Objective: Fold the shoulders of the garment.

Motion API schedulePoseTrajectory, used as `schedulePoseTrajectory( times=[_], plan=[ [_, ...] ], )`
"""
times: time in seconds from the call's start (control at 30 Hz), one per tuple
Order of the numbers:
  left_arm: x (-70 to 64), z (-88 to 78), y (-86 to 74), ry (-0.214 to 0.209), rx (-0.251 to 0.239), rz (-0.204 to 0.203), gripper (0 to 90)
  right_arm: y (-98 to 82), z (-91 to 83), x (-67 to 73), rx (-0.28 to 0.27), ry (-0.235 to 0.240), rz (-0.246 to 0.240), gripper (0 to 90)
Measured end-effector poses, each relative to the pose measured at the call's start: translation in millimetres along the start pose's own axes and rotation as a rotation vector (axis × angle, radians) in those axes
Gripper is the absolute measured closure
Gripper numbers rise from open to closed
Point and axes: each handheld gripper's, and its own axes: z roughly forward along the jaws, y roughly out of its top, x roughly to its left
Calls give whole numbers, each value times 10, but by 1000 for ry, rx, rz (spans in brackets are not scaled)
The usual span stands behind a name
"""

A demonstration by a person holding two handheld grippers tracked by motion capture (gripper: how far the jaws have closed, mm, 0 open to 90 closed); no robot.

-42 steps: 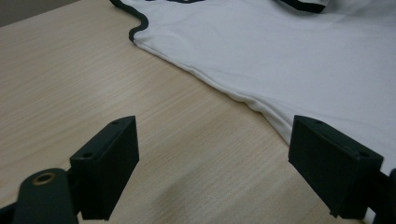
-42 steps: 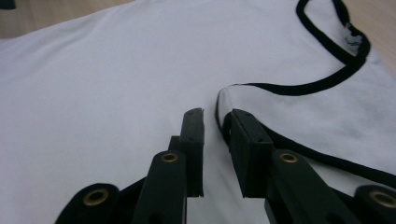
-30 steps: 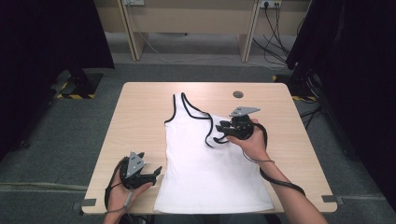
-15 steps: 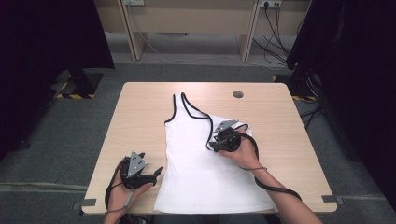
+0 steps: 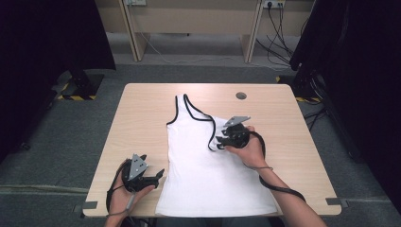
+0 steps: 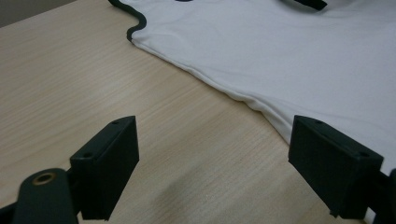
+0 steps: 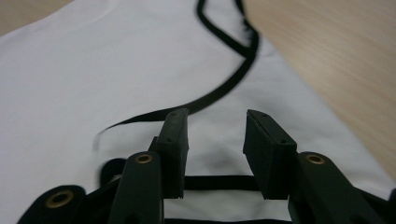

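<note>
Right gripper (image 5: pixel 226 140) part open over folded strap (image 7: pixel 229 86) of top (image 5: pixel 208 175), empty. Left gripper (image 5: pixel 152 176) wide open, empty, near desk (image 5: pixel 142 113) front-left edge. Folding step; next likely pinch strap.

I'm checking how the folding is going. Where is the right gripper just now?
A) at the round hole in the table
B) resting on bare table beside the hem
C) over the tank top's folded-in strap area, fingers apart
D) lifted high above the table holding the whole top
C: in the high view the right gripper sits over the white tank top by its black-trimmed strap, and the right gripper view shows its fingers apart with the strap between them.
</note>
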Motion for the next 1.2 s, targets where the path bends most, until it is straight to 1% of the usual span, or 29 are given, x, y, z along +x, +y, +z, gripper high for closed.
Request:
schedulePoseTrajectory(
  times=[0.03, 0.07, 0.1, 0.13, 0.2, 0.23, 0.3, 0.33, 0.57, 0.6, 0.63, 0.67, 0.73, 0.77, 0.8, 0.9, 1.03, 1.13, 1.2],
  plan=[
    [0, 0, 0, 0, 0, 0, 154, 0, 0, 0, 0, 0, 0, 594],
    [-1, 1, 0, -1, 1, 1, 154, -20, 31, -124, 17, -34, 29, 594],
    [-1, 1, 0, -1, 1, 1, 154, -20, 31, -124, 17, -34, 29, 594],
    [-1, 1, 0, -1, 1, 1, 154, -67, 68, -180, 45, -50, 30, 594],
    [-1, 0, 0, -1, 1, 2, 154, -67, 68, -180, 45, -50, 30, 594],
    [-1, 0, 0, -1, 1, 2, 154, -122, 96, -196, 63, -54, 32, 594],
    [0, 1, 1, -1, 2, 1, 154, -122, 96, -196, 63, -54, 32, 593],
    [0, 1, 1, -1, 2, 1, 154, -160, 111, -189, 66, -60, 19, 593],
    [0, -4, -1, 0, -3, 0, 154, -159, 104, -195, 68, -61, 12, 568],
    [0, 1, 0, 0, 1, 0, 154, -155, 76, -186, 56, -54, 3, 547],
    [0, 1, 0, 0, 1, 0, 154, -155, 76, -186, 56, -54, 3, 547],
    [0, 1, 0, 0, 1, 0, 154, -147, 23, -176, 45, -58, -8, 547],
    [0, -2, -1, 1, -2, 0, 154, -147, 23, -176, 45, -58, -8, 533],
    [0, -2, -1, 1, -2, 0, 154, -147, -82, -185, 27, -55, -18, 533],
    [0, -2, -1, 1, -2, 0, 154, -147, -82, -185, 27, -55, -18, 499],
    [-3, -2, -1, 1, -2, 3, 154, -154, -148, -188, 23, -45, -18, 479],
    [-4, -2, -1, 2, -2, 4, 154, -170, -240, -179, 13, -34, -28, 475],
    [-4, -4, -2, 3, -4, 4, 154, -176, -300, -184, 0, -21, -13, 465],
    [-4, -4, -2, 3, -4, 5, 153, -179, -334, -183, -5, -24, -17, 460]
  ],
)
